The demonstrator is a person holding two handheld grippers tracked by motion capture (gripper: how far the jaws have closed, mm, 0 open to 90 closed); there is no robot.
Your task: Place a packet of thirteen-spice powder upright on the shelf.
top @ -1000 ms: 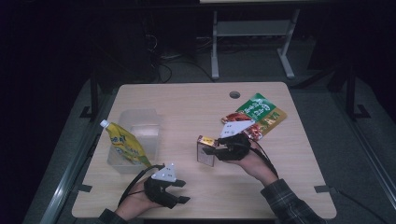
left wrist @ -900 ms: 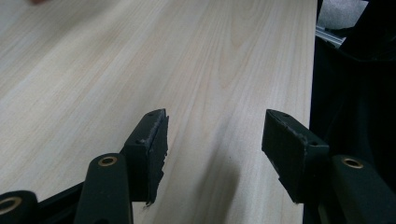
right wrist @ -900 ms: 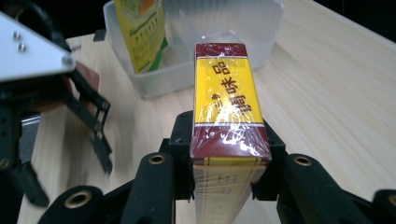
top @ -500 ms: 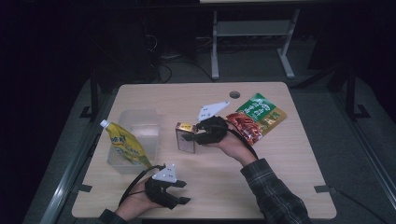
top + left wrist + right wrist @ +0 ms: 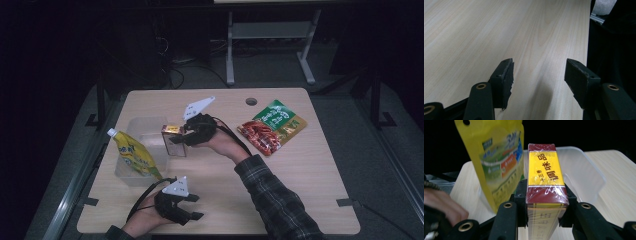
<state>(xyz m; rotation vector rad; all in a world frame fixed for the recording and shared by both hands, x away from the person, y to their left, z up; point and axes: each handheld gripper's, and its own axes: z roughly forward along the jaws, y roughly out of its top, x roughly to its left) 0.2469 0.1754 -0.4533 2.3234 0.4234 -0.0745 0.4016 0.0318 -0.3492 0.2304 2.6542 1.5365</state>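
Box (image 5: pixel 173 141) of seasoning, red and yellow and wrapped in clear film, sits clamped between the jaws of the right gripper (image 5: pixel 181 139), held above the table (image 5: pixel 280 185) just right of the clear plastic tub (image 5: pixel 134 127). In the right gripper view its long axis runs straight away from the camera, its far end pointing at twelve o'clock toward the tub. In the high view that end points to nine o'clock. A yellow spouted pouch (image 5: pixel 132 156) leans in the tub at about ten o'clock from the box. The left gripper (image 5: pixel 195 207) rests near the table's six o'clock edge, its jaws apart with bare wood between them. At two o'clock on the pale wooden table lie two flat snack packets (image 5: pixel 270 126), one green, one red. The room around is dark, with a grey metal frame (image 5: pixel 270 35) beyond the far edge.
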